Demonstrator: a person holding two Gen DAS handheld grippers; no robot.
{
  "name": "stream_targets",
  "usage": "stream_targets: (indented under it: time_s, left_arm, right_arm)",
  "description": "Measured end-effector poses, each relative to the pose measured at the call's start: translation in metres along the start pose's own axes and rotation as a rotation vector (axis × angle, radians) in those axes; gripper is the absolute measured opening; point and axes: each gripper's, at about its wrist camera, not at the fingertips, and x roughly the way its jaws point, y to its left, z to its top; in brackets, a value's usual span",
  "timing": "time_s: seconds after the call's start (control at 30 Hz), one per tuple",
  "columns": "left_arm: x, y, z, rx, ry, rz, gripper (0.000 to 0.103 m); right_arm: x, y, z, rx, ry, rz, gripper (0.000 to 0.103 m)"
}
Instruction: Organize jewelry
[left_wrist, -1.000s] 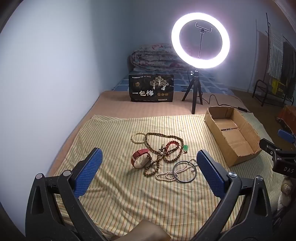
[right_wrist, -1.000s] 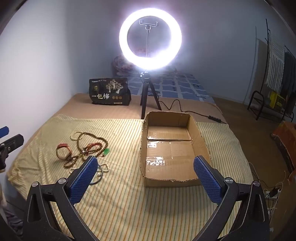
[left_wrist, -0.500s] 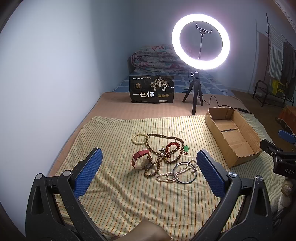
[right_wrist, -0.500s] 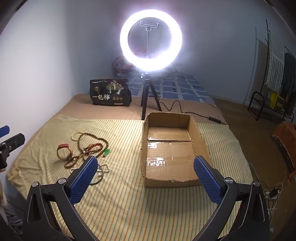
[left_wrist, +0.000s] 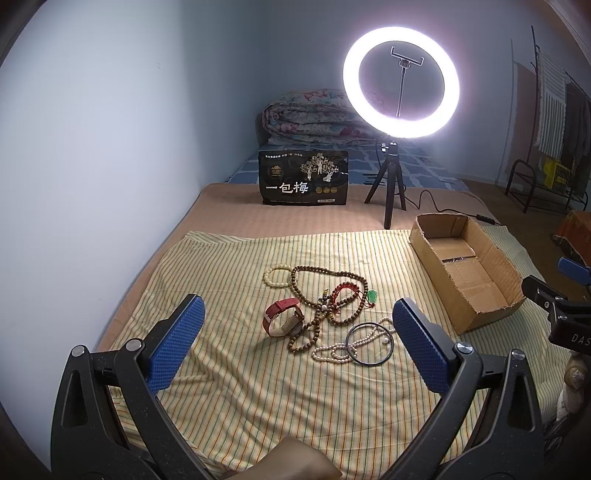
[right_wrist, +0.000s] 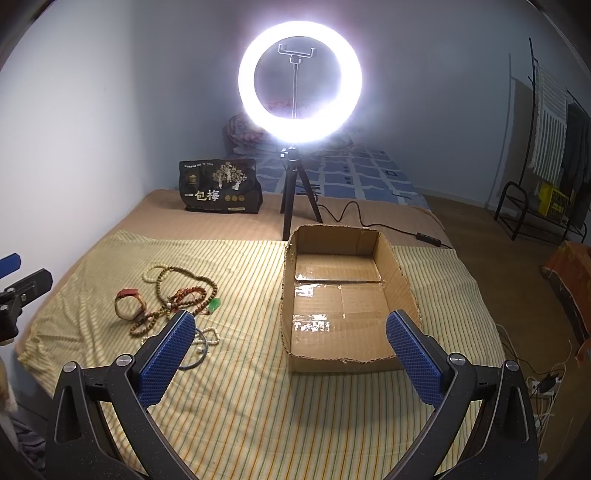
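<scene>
cardboard box (right_wrist: 347, 295) sits beside tangled jewelry (left_wrist: 325, 310); both grippers gape.

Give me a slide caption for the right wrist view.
Open right gripper faces an empty cardboard box; tangled jewelry lies left.

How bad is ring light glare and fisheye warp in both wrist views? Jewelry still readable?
Left wrist: ring light blown white with mild halo; pearl strand and red watch stay crisp, corners vignetted. Right wrist: stronger bloom washing the wall; glare streaks on tape inside the cardboard box; jewelry smaller, partly behind the right tool. Both bend the striped cloth at the edges.
</scene>
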Motion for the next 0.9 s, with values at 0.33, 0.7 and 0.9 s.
stream_targets:
  time_s: [0.33,0.7,0.9]
  left_arm:
    - [0.0,0.0,0.0006,0.0,0.0,-0.001,0.103]
    - [-0.0001,-0.0001,0.0003,0.001,-0.001,0.0,0.103]
    - [0.0,0.0,-0.0001,0.0,-0.001,0.0,0.103]
  right_arm:
    - [-0.0003,0.0012,0.001,-0.001,0.001,0.002,0.103]
    - [-0.0003,0.002,0.0004,0.001,0.001,0.005,0.103]
    - [0.0001,0.0022,-0.0005,0.002,0.003,0.006,0.103]
